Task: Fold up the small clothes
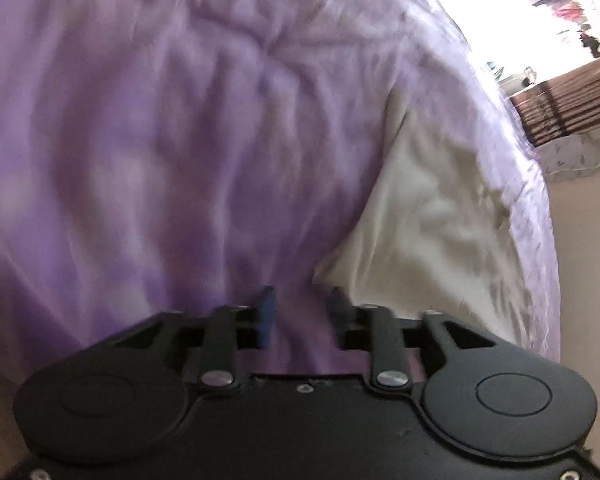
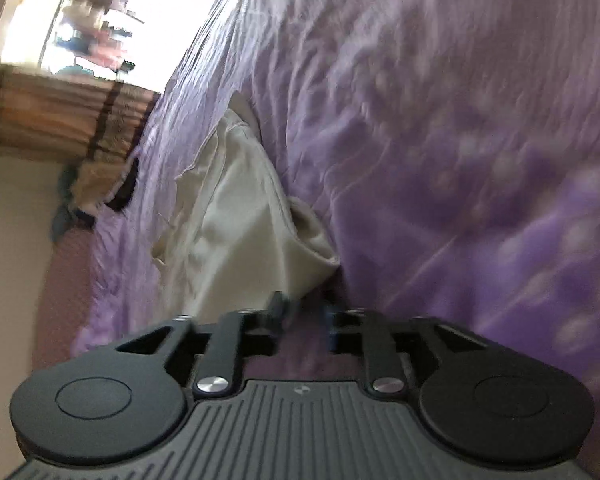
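A bed covered with a wrinkled purple sheet (image 1: 148, 128) is filling most of both views, with a bright window (image 2: 80, 12) and a striped brown curtain (image 2: 60, 120) showing beyond its far edge and a plain cream wall (image 1: 588, 248) running beside it. A small cream-coloured garment (image 1: 432, 216) is lying crumpled on the sheet close to the edge of the bed. In the left wrist view it is sitting just ahead and to the right of the left hand-held gripper (image 1: 302, 312), whose blue-padded fingers (image 1: 267, 312) are standing apart with only purple sheet showing between them. In the right wrist view the garment (image 2: 240, 216) is lying ahead and slightly left of the right hand-held gripper (image 2: 304, 316), which is also standing parted, nothing caught between its blurred fingers. Both views are smeared by blur, so fine detail of the garment cannot be told.
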